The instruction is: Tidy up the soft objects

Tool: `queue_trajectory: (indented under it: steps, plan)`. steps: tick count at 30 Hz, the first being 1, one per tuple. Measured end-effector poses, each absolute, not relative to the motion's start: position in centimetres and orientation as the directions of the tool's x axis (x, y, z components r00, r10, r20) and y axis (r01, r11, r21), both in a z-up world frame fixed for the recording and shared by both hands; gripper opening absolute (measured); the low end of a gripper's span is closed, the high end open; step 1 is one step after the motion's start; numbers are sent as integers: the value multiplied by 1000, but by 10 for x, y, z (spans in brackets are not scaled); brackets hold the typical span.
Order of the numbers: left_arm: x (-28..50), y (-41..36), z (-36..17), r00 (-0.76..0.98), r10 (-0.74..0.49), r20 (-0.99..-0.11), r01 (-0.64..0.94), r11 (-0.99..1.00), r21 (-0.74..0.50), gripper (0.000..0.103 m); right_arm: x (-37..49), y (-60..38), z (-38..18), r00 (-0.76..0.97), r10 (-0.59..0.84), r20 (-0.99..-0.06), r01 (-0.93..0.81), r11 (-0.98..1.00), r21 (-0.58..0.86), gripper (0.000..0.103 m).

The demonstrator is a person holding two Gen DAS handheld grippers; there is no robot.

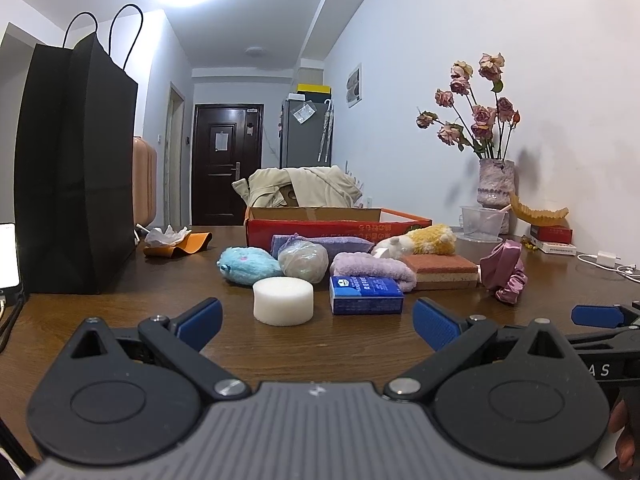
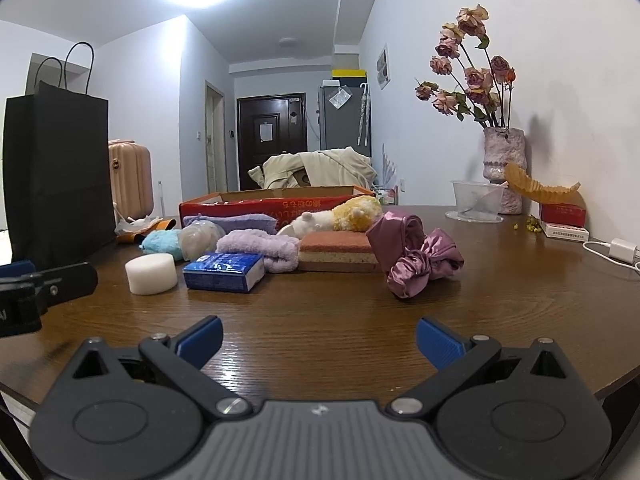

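Left claw [image 1: 316,324] and right claw [image 2: 319,336] hover level over the table [image 2: 340,320], both spread wide, gripping nothing.

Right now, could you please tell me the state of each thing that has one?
Left gripper: open, empty.
Right gripper: open, empty.
Red box: open, flaps up.
Black bag: upright.
Door: closed.
Roses: wilted, in vase.
Sponge: untouched on table.

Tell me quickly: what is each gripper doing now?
Left gripper: open, holding nothing, low over the brown wooden table.
Right gripper: open, holding nothing.
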State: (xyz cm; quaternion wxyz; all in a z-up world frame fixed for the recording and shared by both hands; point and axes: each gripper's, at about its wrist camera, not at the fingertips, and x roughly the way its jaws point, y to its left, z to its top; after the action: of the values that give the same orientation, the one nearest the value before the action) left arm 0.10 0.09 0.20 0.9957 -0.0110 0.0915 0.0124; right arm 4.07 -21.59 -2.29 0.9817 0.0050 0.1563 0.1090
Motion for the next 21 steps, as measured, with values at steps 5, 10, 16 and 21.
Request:
queue_trajectory:
  steps: [5, 10, 16, 21]
  plan:
    - [2, 1, 1, 982, 24, -186, -28, 999, -23, 103, 41, -216, -23, 928, 214, -306, -211, 977, 43, 103]
    - [1, 1, 1, 982, 23, -186, -27, 999, -22, 103, 41, -216, -24, 928, 213, -305, -209, 977, 46, 103]
    - [4, 4, -1, 981, 27, -192, -33, 999, -30, 103, 40, -215, -24, 931, 214, -296, -211, 976, 42, 103]
    - [9, 9, 0, 980, 31, -196, -40, 998, -44, 103, 41, -211, -23, 932, 211, -295, -212, 977, 27, 103]
